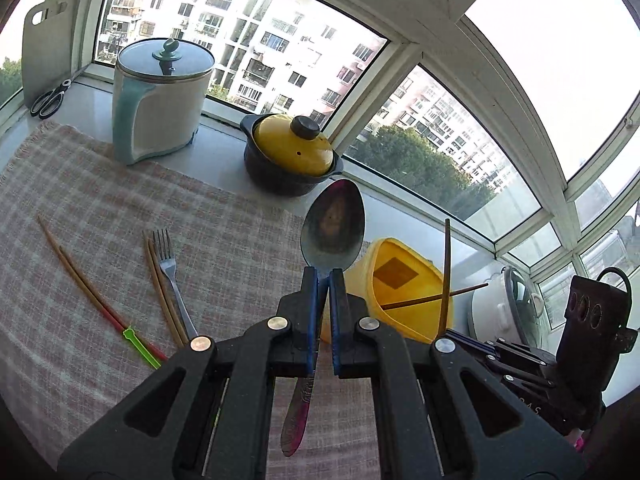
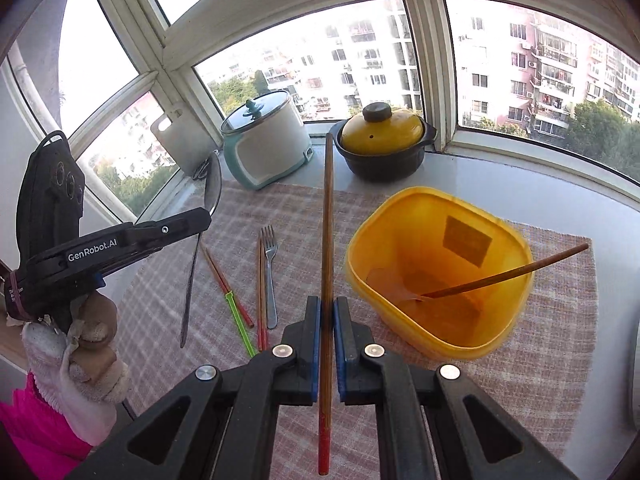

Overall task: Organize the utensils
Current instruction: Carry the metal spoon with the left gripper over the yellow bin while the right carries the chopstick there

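Steel spoon (image 1: 333, 226), bowl dulled and reflecting, handle tinted reddish at its end, pinched at the neck in the left tongs (image 1: 324, 274), bowl upward, clear of the desk. One brown chopstick (image 2: 327, 240) with a red end clamped upright in the right tongs (image 2: 327, 304), tip pointing toward the window. Yellow plastic tub (image 2: 496, 344) just right of both tongs, already holding a brown chopstick (image 2: 512, 274) leaning over its rim (something flat at the bottom too, hard to make out).

Checked pink-and-grey cloth (image 1: 100, 200) spread over a pale desk (image 2: 500, 188) under a curved bay window (image 1: 304, 52), apartment blocks beyond. On the cloth to the left: a fork (image 1: 170, 268) beside a pair of chopsticks (image 1: 160, 284), another pair (image 1: 80, 280) with red ends and a green clip. Behind, a white lidded cooker (image 1: 160, 100), a dark clay pot (image 1: 292, 160) with yellow lid, scissors (image 1: 50, 100), a cutting board (image 1: 48, 40). Gloved hand (image 2: 86, 344) on the left grip.
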A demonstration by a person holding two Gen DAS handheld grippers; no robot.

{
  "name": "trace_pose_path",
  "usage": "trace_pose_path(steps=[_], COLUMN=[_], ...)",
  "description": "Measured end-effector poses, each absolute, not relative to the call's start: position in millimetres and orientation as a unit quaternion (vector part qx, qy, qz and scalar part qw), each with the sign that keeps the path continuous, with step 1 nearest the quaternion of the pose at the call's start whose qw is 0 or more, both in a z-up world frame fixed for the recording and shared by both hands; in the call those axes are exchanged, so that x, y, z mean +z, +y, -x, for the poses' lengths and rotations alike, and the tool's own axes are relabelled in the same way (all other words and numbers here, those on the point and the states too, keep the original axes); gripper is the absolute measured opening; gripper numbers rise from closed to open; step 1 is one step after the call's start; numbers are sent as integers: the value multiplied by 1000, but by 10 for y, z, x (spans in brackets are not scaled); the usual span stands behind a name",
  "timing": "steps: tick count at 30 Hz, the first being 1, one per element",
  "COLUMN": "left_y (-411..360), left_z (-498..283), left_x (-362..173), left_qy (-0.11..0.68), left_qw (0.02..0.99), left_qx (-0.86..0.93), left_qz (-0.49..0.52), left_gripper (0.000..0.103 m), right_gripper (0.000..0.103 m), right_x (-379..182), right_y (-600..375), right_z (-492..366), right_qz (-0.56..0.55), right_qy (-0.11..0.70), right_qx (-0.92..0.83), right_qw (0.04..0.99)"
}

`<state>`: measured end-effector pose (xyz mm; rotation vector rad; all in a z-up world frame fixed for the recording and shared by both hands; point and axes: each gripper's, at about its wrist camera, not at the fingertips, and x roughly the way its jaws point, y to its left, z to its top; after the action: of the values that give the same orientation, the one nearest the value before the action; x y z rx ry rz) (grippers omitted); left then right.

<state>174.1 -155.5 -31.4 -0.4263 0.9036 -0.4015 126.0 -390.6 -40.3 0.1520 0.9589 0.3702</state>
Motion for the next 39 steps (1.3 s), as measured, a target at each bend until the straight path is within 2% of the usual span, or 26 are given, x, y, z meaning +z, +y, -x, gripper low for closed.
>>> trace_pose_path(steps=[16,24,39], left_y=[-2445,-2786,-2975], left_z=[-2274,-2503,-2642], left_x=[-42,-191,-527], left_qy=[405,415,426], left_qw=[857,850,854], left_qx=[-252,-265,-250], left_qz=[193,189,165], left_gripper=[3,3,3], right_gripper=[4,3,4], right_x=[-77,-115,-378], right_y=[-4391,-4533,-4710], right_z=[-1661,-1907,-2214], right_qz=[-102,-100,-101], right_qy=[405,398,387], right_qx=[138,121,94], right_qw=[898,904,912])
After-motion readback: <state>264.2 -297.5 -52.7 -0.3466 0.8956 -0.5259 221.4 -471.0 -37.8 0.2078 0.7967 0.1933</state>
